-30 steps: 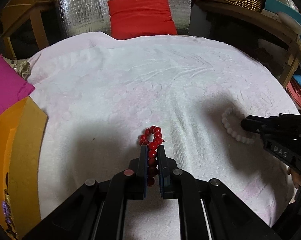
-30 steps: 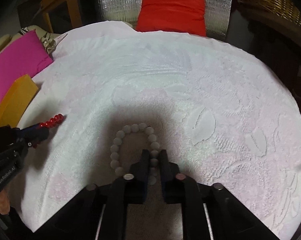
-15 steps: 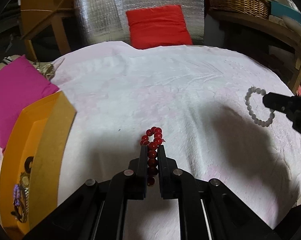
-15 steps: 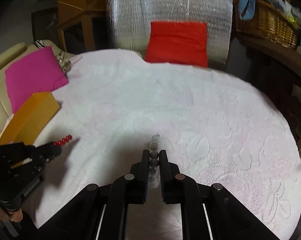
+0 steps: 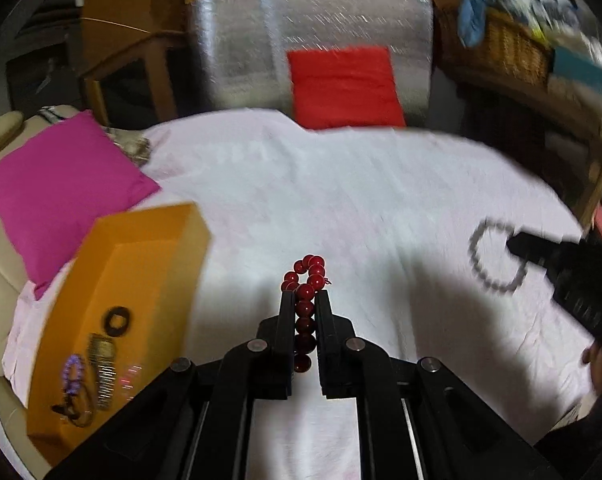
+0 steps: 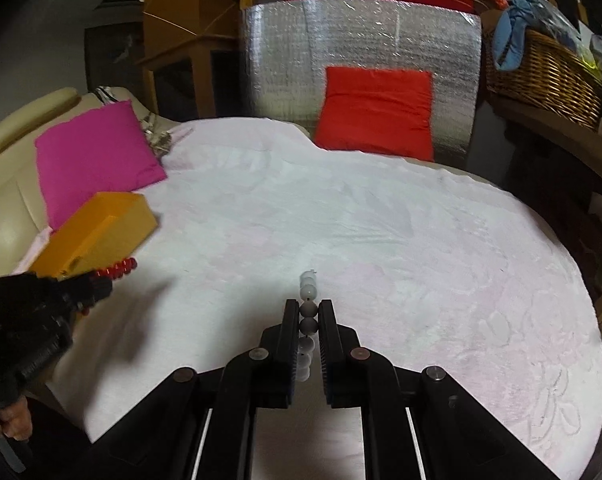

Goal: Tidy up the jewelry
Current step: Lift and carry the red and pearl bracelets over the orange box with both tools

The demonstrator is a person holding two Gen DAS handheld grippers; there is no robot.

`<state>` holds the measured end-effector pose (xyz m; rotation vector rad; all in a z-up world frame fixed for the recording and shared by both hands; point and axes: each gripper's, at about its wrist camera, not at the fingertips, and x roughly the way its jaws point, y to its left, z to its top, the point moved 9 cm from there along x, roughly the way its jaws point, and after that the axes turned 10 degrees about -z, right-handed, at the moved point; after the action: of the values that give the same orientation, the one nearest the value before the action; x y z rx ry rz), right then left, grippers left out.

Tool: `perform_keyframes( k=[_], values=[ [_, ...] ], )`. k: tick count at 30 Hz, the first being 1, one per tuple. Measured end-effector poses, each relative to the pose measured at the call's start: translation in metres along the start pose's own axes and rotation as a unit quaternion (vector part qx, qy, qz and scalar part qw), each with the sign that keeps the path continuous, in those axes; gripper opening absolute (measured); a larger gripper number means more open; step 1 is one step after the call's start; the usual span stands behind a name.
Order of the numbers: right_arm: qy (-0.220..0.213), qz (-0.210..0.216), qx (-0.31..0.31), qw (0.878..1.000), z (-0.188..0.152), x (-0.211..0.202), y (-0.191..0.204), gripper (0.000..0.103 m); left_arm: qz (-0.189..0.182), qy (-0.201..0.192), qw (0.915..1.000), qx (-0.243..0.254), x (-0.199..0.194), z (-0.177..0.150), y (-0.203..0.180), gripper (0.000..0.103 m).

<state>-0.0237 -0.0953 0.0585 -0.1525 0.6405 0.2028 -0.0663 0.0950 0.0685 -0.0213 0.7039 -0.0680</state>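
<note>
Between each gripper's fingers: one red bracelet point(image 5: 305, 307), one white bracelet point(image 6: 308, 322).

Red bead bracelet point(image 5: 305, 304): glossy deep red, round beads. White bead bracelet point(image 6: 307, 320): milky white, greying where shaded. Both grippers: matte black throughout, left gripper point(image 5: 305, 308), right gripper point(image 6: 308, 312).

Tablecloth point(image 6: 381, 240): pale pink-white, faint raised floral pattern, plainest near right.

Box point(image 5: 141, 280), near left: orange-yellow; inside it a dark ring point(image 5: 118, 321), a purple bead strand point(image 5: 74, 372) and a brownish-gold banded piece point(image 5: 103, 372).

Far left, cushion point(image 6: 93, 152): solid magenta. Far centre, red cushion point(image 6: 375, 112): solid orange-red, against a silver foil panel point(image 6: 341, 48) with quilted glitter texture.

Far right, basket point(image 6: 541, 76): tan woven wicker; blue cloth point(image 6: 509, 32) on its rim.
</note>
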Motion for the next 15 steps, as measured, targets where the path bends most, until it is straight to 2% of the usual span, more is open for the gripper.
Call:
perform_keyframes(
  k=[6,15],
  values=[
    [-0.018,0.039,-0.011,0.999,0.031,-0.020,0.063,0.011,0.048,-0.047,0.9975,-0.019,-0.061,0.018,0.057,0.010],
    [-0.053,0.087,-0.072,0.992,0.080,-0.057,0.189,0.011,0.110,-0.093,0.9874,-0.066,-0.131,0.004,0.148,0.010]
  ],
)
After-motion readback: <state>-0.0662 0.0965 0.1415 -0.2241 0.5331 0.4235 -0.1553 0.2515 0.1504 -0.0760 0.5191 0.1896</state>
